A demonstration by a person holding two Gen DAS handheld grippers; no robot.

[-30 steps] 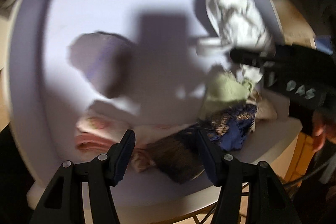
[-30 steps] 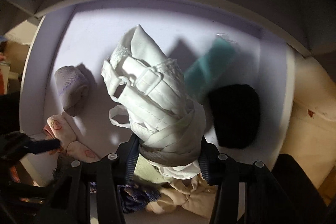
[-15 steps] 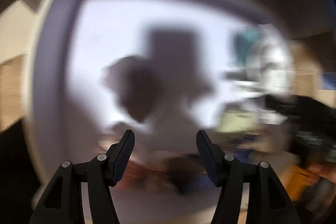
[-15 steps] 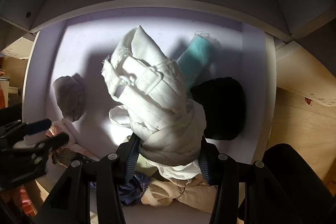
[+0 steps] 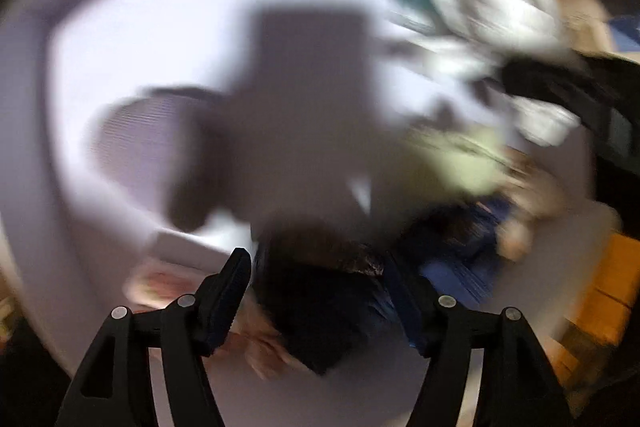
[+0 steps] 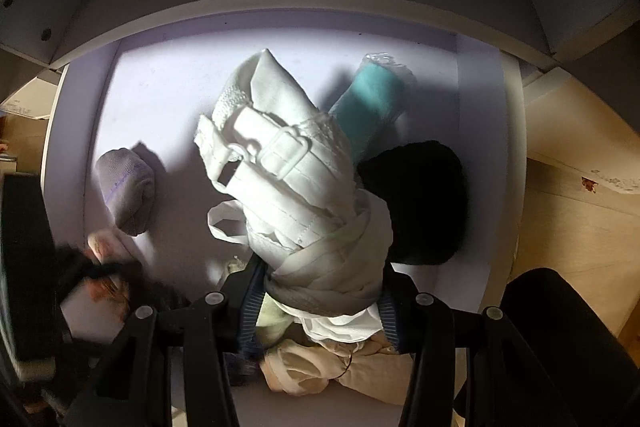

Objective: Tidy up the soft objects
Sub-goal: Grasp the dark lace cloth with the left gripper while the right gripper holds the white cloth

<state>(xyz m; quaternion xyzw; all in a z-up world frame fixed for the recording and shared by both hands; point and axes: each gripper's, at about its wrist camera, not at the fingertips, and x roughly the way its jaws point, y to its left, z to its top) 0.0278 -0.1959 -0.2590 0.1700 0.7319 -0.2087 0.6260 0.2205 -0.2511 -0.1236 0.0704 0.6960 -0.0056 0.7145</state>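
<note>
Seemingly midway through the sort: the right tool [image 6: 320, 291] pinches the lower, knotted end of a white rolled garment [image 6: 288, 163] and holds it above the floor of a white drawer [image 6: 168, 83] (or a shelf compartment — the surrounding frame does not settle which). Taking that garment as landmark, three items already lie singly on the drawer floor: a teal roll [image 6: 376, 103] just behind it to the right, a black bundle [image 6: 424, 203] beside it on the right, and a grey sock ball [image 6: 126, 189] well apart on the left. An unsorted heap remains at the near edge below the garment — a beige cloth [image 6: 320, 367], a pale green piece [image 6: 272, 319] and darker fabric partly hidden by the tool. So a few pieces appear placed, and several are left.

The garment's long axis runs from the tool up and away toward the back wall, leaning slightly left; its folded tip points to the rear, and a buckled strap crosses its middle.

The left tool [image 5: 316, 283] has its fingers spread, with a dark fabric bundle [image 5: 320, 291] lying between them; the left wrist view is heavily blurred, so contact cannot be judged, though nothing looks clamped.
</note>
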